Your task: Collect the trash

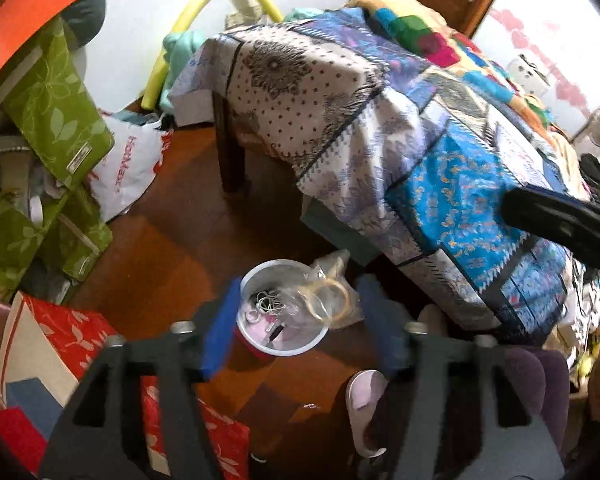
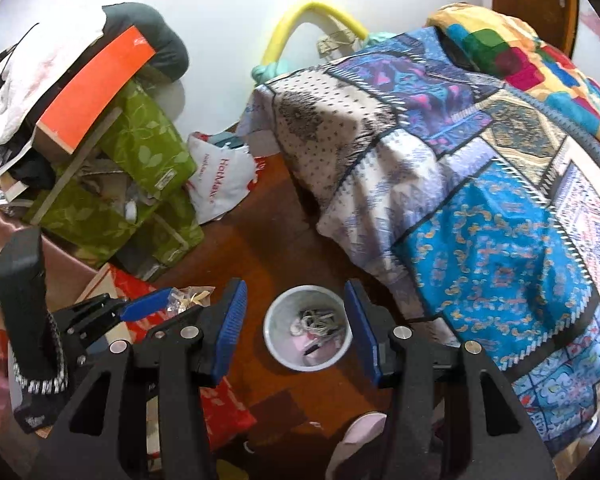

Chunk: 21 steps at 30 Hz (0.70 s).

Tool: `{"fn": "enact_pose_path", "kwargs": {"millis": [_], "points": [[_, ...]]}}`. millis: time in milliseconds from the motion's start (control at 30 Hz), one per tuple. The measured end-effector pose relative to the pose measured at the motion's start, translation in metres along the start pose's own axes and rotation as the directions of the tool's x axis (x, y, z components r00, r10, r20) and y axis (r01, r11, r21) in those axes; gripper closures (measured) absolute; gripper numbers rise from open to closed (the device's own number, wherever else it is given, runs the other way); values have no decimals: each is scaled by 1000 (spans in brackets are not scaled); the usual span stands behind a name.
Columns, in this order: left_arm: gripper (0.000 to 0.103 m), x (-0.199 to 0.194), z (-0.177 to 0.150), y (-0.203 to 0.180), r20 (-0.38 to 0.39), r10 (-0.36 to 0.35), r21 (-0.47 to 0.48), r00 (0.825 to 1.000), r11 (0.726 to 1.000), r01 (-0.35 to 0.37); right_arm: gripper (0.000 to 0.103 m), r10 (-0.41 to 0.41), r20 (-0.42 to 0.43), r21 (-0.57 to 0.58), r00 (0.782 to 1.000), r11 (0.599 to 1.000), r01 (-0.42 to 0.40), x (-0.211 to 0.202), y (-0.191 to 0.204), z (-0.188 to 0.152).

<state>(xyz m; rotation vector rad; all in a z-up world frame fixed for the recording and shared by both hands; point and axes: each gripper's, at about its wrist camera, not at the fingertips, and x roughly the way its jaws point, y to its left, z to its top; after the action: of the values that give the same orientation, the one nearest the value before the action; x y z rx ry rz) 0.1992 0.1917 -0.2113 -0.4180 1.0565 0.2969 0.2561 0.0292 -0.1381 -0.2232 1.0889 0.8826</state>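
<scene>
Currently both of your grippers point down at a small white bin [image 2: 308,330] with a red outer wall, standing on the dark wooden floor [image 1: 188,248] just beside the corner of a bed draped in a patchwork quilt [image 1: 420,128]. Left gripper [image 1: 296,316]: jaws apart, blue pads either side of a crumpled clear plastic bag [image 1: 324,292] holding a yellowish ring — the bag sits over the bin's rim, and neither pad visibly presses on it. From the right wrist view the same bag appears beside the left gripper's blue pad; contact there cannot be judged. Right gripper [image 2: 296,330]: jaws apart, nothing between them, framing the bin from above. Bin contents: tangled wire or bands, something pink, a small dark item. Surroundings — green leaf-print boxes [image 2: 148,152] stacked at left, a white shopping bag [image 2: 220,184] with red lettering against the wall, a red floral-print box [image 1: 72,328] near the left gripper, a pale slipper [image 1: 364,404] on the floor below the bin.
</scene>
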Motion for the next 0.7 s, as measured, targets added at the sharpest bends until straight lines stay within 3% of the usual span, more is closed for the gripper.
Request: {"fn": "enact_pose_path", "kwargs": {"millis": [167,400,600,700], "points": [[41,-2,1,-6,5,12,8,1000,1000,-12,56,-40,22,15,999,999,40,-13,-11,-7],[41,-48,-5,-21,113,24,64,993,997,-32,56,-72,69,24,995,997,70,-40,-14,-20],[41,-110,-16,-41,247,-5,111,969,993,-24,56,-109,152,27,982,994,106,-81,-7,-39],[41,-146,-26,-54,322,-35,144,946,990,-12,56,-143,217,34,966,990,139,-112,-3,-53]]}}
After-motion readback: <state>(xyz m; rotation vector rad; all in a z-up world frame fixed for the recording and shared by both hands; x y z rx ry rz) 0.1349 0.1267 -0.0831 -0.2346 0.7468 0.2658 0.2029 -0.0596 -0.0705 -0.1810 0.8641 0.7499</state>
